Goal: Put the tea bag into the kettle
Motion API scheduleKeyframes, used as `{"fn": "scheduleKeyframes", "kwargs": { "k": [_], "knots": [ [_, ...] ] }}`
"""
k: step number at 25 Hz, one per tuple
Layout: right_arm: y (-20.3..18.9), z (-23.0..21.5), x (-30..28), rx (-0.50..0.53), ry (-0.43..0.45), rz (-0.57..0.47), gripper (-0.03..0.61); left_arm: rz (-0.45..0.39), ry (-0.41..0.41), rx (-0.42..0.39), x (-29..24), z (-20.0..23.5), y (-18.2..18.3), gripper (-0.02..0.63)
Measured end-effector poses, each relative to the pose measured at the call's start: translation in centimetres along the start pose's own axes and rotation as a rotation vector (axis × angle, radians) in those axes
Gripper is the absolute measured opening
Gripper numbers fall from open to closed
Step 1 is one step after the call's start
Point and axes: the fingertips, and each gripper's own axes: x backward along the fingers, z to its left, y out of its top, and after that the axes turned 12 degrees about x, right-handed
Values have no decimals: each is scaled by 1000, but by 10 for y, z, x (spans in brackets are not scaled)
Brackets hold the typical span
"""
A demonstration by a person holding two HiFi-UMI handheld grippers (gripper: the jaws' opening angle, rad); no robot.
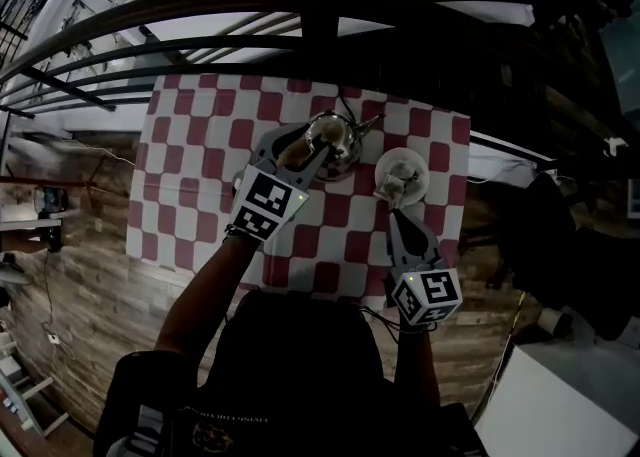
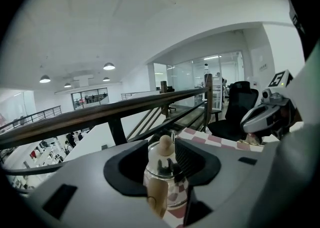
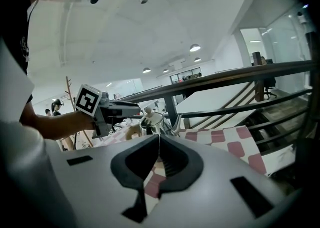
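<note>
Left gripper (image 2: pixel 162 166) has its fingers gaping around the kettle (image 1: pixel 338 140) handle (image 2: pixel 156 194), right gripper (image 1: pixel 396 213) has fingers shut, empty, just short of the tea bag (image 1: pixel 397 181) in its dish (image 1: pixel 420 167), so I'd pop the lid (image 2: pixel 164 147) first, then pinch the bag's top.

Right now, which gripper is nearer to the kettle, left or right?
Left. The left gripper has its open jaws on both sides of the wooden handle of the kettle. The right gripper, jaws together, is apart from it, just short of the white dish beside the kettle.
</note>
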Motion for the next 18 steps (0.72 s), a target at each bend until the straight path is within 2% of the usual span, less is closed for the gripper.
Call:
{"fn": "scheduleKeyframes", "kwargs": {
  "k": [5, 12, 18],
  "knots": [
    [-3, -9, -3, -20, -31, 9, 17, 21, -49, -13, -26, -8, 0, 155],
    [-10, -19, -4, -41, -64, 33, 17, 22, -52, -13, -43, -7, 1, 153],
    [-16, -26, -8, -44, -82, 51, 17, 22, -55, -21, -42, -8, 0, 100]
  ]
}}
